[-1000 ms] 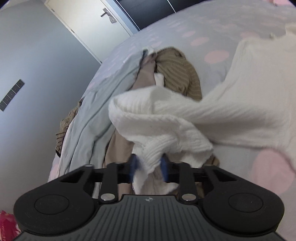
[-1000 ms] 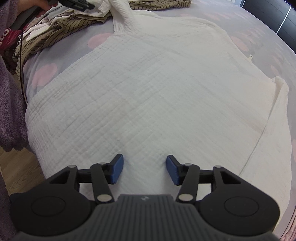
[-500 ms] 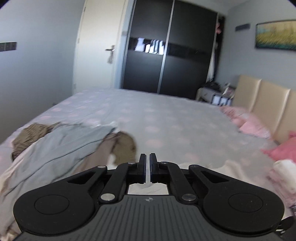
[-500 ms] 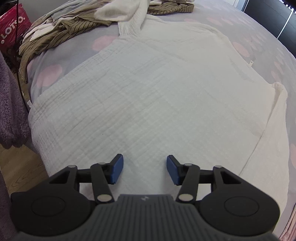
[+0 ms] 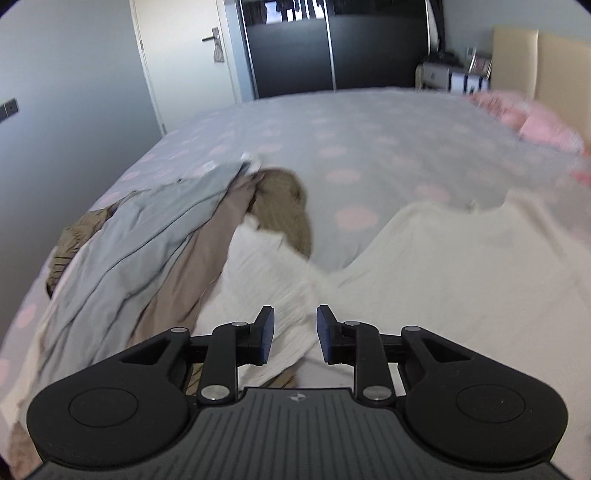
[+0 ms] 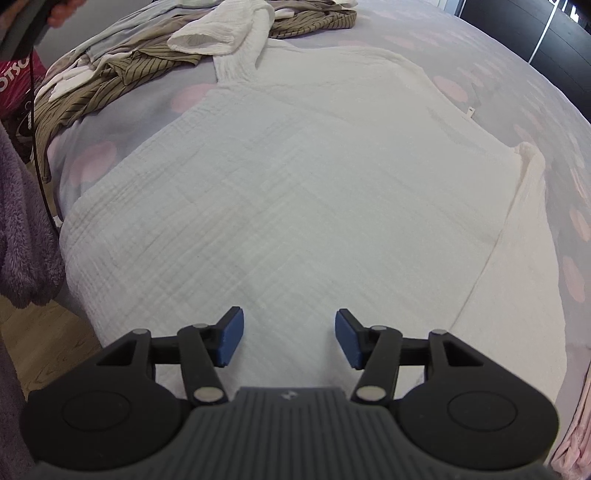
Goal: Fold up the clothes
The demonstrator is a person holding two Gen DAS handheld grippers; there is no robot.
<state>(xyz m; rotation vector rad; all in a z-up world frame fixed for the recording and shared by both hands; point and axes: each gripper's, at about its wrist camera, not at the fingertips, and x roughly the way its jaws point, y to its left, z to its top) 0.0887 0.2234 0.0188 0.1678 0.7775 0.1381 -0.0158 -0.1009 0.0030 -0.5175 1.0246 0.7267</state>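
A white top lies spread flat on the bed, whose grey cover has pink dots. Its body fills most of the right wrist view, with one side folded in along the right edge. Its sleeve runs up and away onto a heap of other clothes near the bed's edge: a pale blue garment, a tan one and a brown striped shirt, all rumpled together.

The left gripper hangs over the sleeve where it meets the body of the top. Its fingers stand a little apart and are opening; white cloth shows below the gap, but the pads do not press on it and nothing is held. This view is blurred at the right.

The right gripper hovers over the lower part of the top, pointing steeply down. Its fingers stand wide apart with only flat cloth below them, gripping nothing.

At the left edge of the right wrist view a purple fleecy sleeve hangs beside the bed, and a hand shows in the top corner. Beyond the bed stand a white door and a dark wardrobe, with pink pillows at the head
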